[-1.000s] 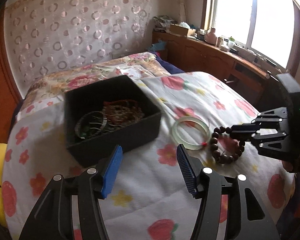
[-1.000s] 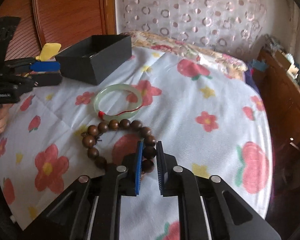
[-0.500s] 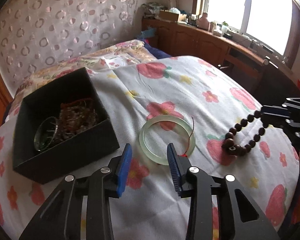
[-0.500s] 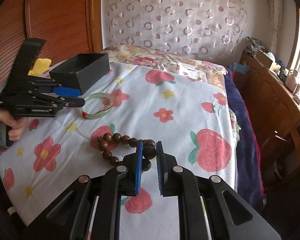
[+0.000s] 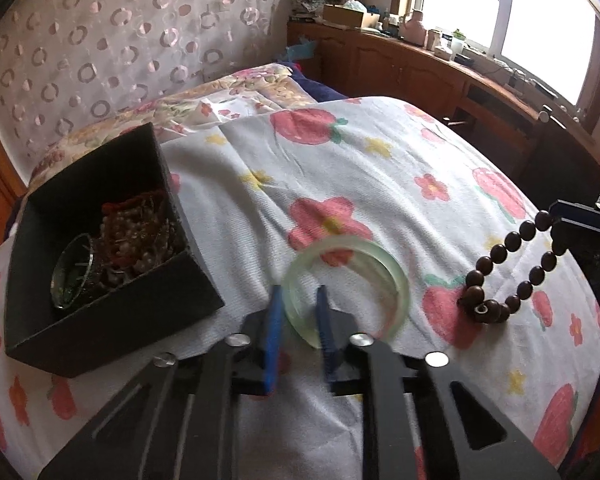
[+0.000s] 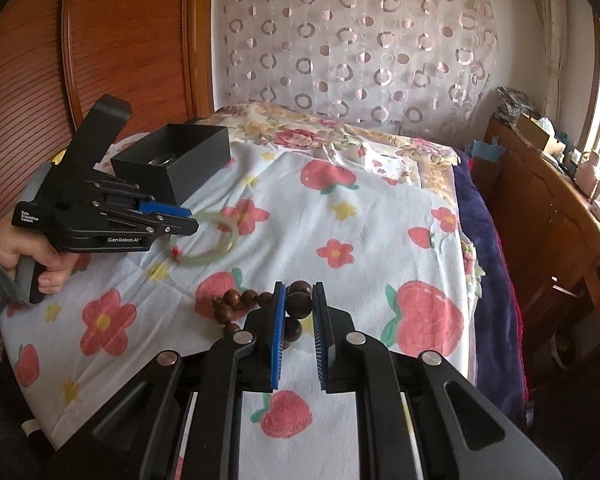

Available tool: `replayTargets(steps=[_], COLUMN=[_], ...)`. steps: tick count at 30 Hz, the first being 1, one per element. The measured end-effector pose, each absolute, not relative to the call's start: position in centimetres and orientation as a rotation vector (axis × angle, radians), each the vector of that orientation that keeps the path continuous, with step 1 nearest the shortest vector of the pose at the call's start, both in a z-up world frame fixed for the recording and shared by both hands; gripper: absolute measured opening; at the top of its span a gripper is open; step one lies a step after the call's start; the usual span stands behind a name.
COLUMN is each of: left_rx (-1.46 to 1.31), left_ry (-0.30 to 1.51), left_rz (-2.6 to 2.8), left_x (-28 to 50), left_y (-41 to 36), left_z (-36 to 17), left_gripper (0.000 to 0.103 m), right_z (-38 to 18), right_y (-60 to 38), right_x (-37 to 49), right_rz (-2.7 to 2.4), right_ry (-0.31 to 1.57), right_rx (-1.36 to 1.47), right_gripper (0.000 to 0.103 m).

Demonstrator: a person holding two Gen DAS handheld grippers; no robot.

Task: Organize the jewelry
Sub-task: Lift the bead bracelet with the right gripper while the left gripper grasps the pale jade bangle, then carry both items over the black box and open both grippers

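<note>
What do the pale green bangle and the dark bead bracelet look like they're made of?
Bangle: translucent and glossy, so jade or glass; the look can't settle which. Bead bracelet: opaque brown round beads with a dull sheen, probably polished wood.

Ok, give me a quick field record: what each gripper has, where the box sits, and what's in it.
left gripper: closed on the rim of the pale green jade bangle, which looks tilted off the floral bedsheet
right gripper: shut on the dark brown wooden bead bracelet, far beads trailing on the sheet
black open box: on the bed, left of the bangle
box contents: tangled red and beaded jewelry, a dark green bangle
</note>
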State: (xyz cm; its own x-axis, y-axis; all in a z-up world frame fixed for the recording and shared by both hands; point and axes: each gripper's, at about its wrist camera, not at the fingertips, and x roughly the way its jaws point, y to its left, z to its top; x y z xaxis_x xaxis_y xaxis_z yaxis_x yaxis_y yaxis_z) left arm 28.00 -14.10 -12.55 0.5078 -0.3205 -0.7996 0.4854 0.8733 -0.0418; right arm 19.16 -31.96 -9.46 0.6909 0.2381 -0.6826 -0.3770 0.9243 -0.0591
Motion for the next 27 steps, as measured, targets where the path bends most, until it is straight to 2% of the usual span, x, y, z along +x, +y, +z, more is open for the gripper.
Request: replayTargets(steps=[7,18,27], left_rx=[0.23,0.219,0.165], left_ry=[0.886,0.776,0.711], left_rz=[-0.529,-0.534,-0.462], left_x=[26.8,25.3,26.5], left_y=[-14.8,-14.1,-10.6], left_z=[-12.0,-7.7,-4.5], left_gripper=[0.006,0.006,0.007], right_z=[-7.9,-5.8,-1.8], right_y=[-31.3,-30.0,-26.6], right_x=[19.4,19.6,21.1], right_rz=[0.355,0.37,0.424], right_ry=[0.697,0.646,0.55], right_rx=[-0.21,-0.225,-0.287], right_gripper=[0.015,0.015,0.015])
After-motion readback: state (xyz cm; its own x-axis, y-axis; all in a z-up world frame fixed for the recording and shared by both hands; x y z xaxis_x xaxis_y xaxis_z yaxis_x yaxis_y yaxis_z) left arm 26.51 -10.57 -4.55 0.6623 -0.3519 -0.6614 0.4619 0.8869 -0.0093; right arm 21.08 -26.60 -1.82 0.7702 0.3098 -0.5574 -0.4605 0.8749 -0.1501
